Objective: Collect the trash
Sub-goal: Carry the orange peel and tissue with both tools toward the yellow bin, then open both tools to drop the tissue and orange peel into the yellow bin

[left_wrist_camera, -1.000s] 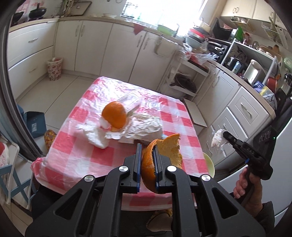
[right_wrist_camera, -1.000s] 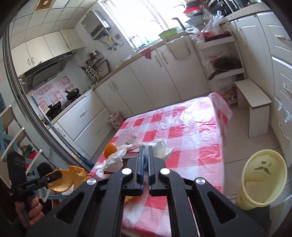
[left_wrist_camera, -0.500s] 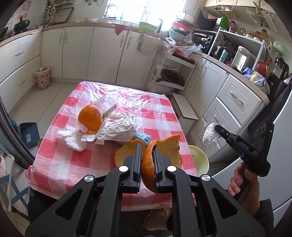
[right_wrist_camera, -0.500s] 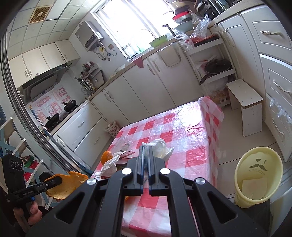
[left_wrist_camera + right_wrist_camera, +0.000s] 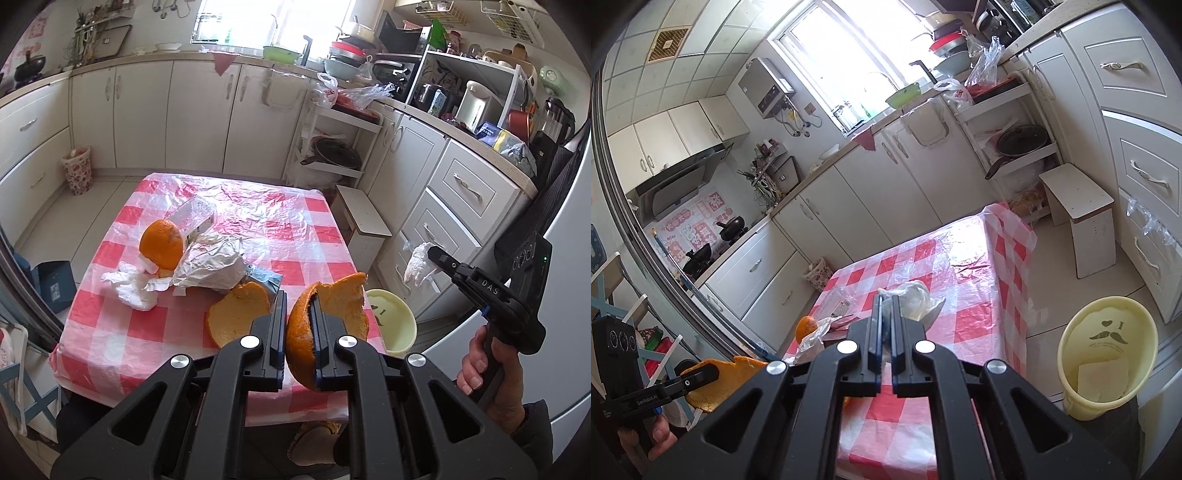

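The left claw point(image 5: 298, 325) is clamped on a large piece of orange peel point(image 5: 332, 317), its two fingers pinching the curved rind edge-on so that the pale inside flares out to the right of the fingers; the peel is lifted clear of the table point(image 5: 236, 206), above its near edge; the right claw point(image 5: 884, 321) is closed tight on a crumpled white plastic wrapper point(image 5: 916, 299), which bulges out past and to the right of its fingertips; in the left wrist view that same wrapper point(image 5: 417, 264) hangs from the tip of the right claw point(image 5: 434, 254), off to the right of the table and held by a hand point(image 5: 487, 373) on the grip.

Just left of the left claw's fingers a second piece of peel point(image 5: 236, 314) lies on the checked cloth, pale side up; ahead and to the left of it sit a crumpled silver-white wrapper point(image 5: 210, 266), a white tissue point(image 5: 129, 288), a whole orange point(image 5: 161, 244) and a clear plastic box point(image 5: 194, 216) beyond it; a pale yellow bin point(image 5: 1108, 354) stands on the floor, below and to the right of the right claw, beside the table's right edge; a white stool point(image 5: 1078, 218) stands further off by the drawers.
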